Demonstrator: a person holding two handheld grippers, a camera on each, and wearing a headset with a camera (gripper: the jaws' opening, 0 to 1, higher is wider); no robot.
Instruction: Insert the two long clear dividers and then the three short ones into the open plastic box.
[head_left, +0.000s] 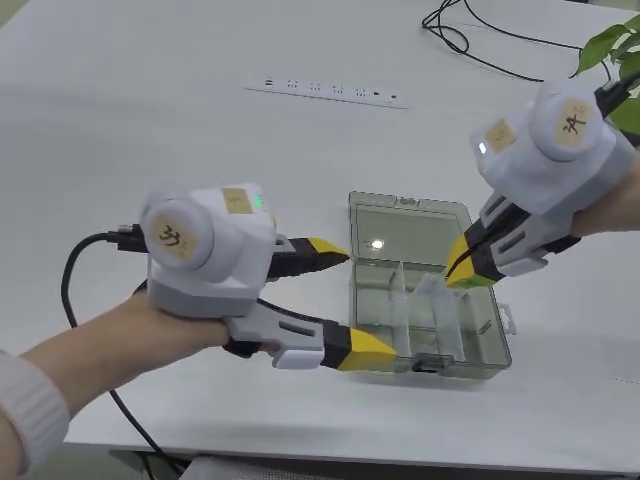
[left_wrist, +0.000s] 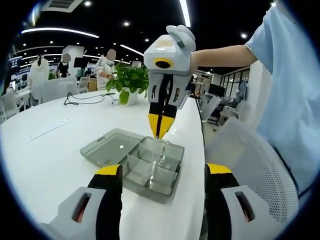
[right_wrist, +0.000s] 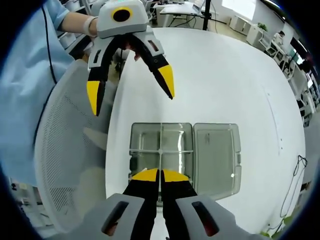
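The open clear plastic box (head_left: 375, 318) lies on the white table, its lid (head_left: 405, 222) folded flat behind it. Clear dividers stand inside it. My right gripper (head_left: 468, 272) hangs over the box's right half, shut on a clear divider (head_left: 432, 292) that reaches down into the tray. In the right gripper view that divider (right_wrist: 161, 145) is a thin edge-on line running from my shut right gripper (right_wrist: 160, 175) across the box (right_wrist: 145, 137). My left gripper (head_left: 350, 298) is open at the box's left end, its jaws empty. In the left gripper view, the left gripper (left_wrist: 162, 170) faces the box (left_wrist: 150, 167) and the right gripper (left_wrist: 160, 125).
A white power strip (head_left: 328, 90) lies far back on the table, with black cables (head_left: 470, 35) and a green plant (head_left: 615, 45) at the back right. The table's front edge (head_left: 400, 450) runs close below the box. A mesh chair (right_wrist: 65, 150) stands beside the table.
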